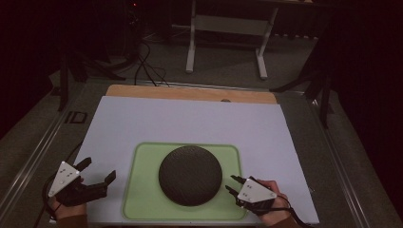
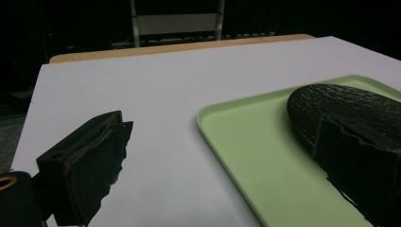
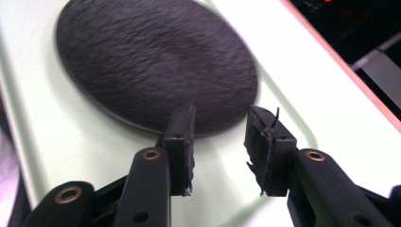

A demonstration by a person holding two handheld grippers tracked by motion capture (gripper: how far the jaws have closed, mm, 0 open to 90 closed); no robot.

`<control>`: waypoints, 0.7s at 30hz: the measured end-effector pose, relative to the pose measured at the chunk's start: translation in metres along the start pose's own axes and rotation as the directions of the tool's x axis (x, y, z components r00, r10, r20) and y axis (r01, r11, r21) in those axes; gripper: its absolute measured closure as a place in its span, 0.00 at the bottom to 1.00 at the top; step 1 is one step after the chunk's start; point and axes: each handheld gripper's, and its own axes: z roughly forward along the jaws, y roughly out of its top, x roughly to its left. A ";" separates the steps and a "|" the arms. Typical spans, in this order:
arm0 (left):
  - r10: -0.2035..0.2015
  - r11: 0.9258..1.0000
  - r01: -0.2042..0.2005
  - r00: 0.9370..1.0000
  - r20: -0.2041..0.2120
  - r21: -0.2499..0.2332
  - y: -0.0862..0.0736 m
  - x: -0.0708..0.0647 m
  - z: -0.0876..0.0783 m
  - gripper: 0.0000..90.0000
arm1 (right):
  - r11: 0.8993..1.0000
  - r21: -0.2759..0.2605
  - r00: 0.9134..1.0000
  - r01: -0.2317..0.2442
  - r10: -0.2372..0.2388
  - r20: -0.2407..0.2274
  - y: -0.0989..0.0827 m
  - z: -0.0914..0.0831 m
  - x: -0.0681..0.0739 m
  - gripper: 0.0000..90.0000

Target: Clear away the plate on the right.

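Tray cut off, dark disc blurred, right gripper jaws apart

The round dark plate looks matt and rough, its top scored with fine streaks like brushed stoneware. Under it, the pale green tray is smooth plastic with a soft sheen. The white sheet reads as matt paper or board over a wooden tabletop. Both grippers' jaws carry ragged black pads.

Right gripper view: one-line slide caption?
Right tool open and empty, facing the dark round plate on the green tray.
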 end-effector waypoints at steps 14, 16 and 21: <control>0.000 1.000 0.000 1.000 -0.005 -0.001 0.000 0.001 -0.001 0.04 | 0.958 -0.131 0.949 -0.256 0.274 0.153 -0.041 -0.047 -0.048 0.59; 0.001 1.000 -0.001 1.000 -0.006 0.000 0.000 0.001 -0.001 0.04 | 0.952 -0.139 0.940 -0.274 0.296 0.170 -0.046 -0.051 -0.052 0.56; 0.002 1.000 -0.002 1.000 -0.010 0.000 0.000 0.001 -0.002 0.04 | 0.934 -0.142 0.913 -0.327 0.352 0.208 -0.062 -0.056 -0.061 0.46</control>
